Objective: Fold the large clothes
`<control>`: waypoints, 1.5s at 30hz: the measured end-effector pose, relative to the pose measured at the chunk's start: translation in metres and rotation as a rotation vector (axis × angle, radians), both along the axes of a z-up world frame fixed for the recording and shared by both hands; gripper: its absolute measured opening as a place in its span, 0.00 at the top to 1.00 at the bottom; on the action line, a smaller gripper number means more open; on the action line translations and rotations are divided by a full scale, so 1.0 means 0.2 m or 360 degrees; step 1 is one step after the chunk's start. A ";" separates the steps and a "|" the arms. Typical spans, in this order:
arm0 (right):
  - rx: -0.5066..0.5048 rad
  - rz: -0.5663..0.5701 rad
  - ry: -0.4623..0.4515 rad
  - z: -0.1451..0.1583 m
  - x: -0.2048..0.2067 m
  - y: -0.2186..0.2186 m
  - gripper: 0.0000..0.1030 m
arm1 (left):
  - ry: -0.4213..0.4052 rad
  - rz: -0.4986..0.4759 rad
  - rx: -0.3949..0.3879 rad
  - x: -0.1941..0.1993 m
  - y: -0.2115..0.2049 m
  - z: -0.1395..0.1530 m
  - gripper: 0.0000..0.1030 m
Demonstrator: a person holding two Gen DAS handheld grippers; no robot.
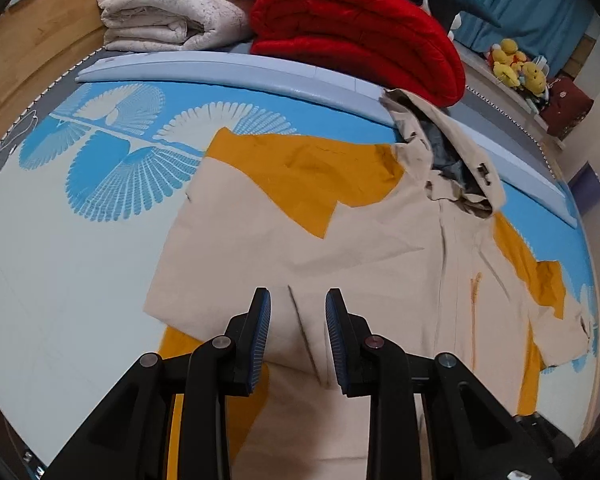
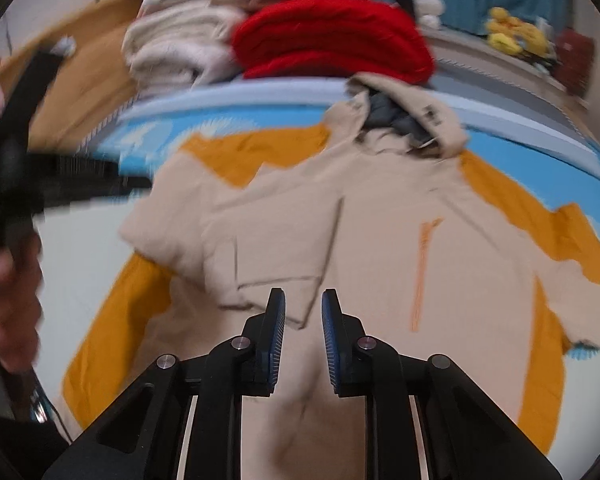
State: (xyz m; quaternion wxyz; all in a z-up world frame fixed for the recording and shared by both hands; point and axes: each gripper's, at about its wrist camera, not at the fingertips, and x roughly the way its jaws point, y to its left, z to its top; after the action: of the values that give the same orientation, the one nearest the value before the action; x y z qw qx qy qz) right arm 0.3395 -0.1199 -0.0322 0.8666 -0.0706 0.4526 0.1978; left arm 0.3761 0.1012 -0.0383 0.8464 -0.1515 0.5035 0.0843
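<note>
A beige and mustard hooded jacket (image 1: 360, 248) lies front up on the bed, its hood (image 1: 452, 148) towards the pillows. One sleeve (image 2: 228, 232) is folded across the chest. My left gripper (image 1: 298, 300) hangs just over the jacket's lower front, jaws apart, with nothing pinched between the pads. My right gripper (image 2: 303, 300) hovers over the jacket (image 2: 380, 240) near the folded sleeve's cuff, with a narrow gap between its pads and no cloth in it. In the right wrist view the left gripper (image 2: 40, 184) shows as a black blur at the left, held by a hand (image 2: 12, 320).
A blue and white patterned sheet (image 1: 80, 240) covers the bed. A folded red blanket (image 1: 352, 28) and a folded cream blanket (image 1: 172, 8) are stacked behind the hood. Yellow plush toys (image 1: 516, 64) sit on a ledge at the far right, before a blue curtain (image 1: 532, 0).
</note>
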 end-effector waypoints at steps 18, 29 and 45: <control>-0.0554 0.0355 -0.0049 -0.42 0.12 0.38 0.61 | 0.0088 -0.0003 -0.0103 0.10 0.11 -0.06 0.75; -0.0438 0.0315 -0.0071 -0.37 0.14 0.37 0.98 | 0.0095 0.0001 -0.0107 0.15 0.11 -0.08 0.75; 0.0377 -0.1003 0.0250 -0.29 0.34 -0.47 0.90 | 0.0122 -0.0003 -0.0115 0.16 0.13 -0.11 0.75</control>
State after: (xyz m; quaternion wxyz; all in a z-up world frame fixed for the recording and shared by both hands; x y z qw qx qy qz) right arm 0.4081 -0.2145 -0.0896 0.8498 0.1892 0.4914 -0.0238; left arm 0.4090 0.1271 -0.0596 0.8206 -0.1783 0.5384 0.0711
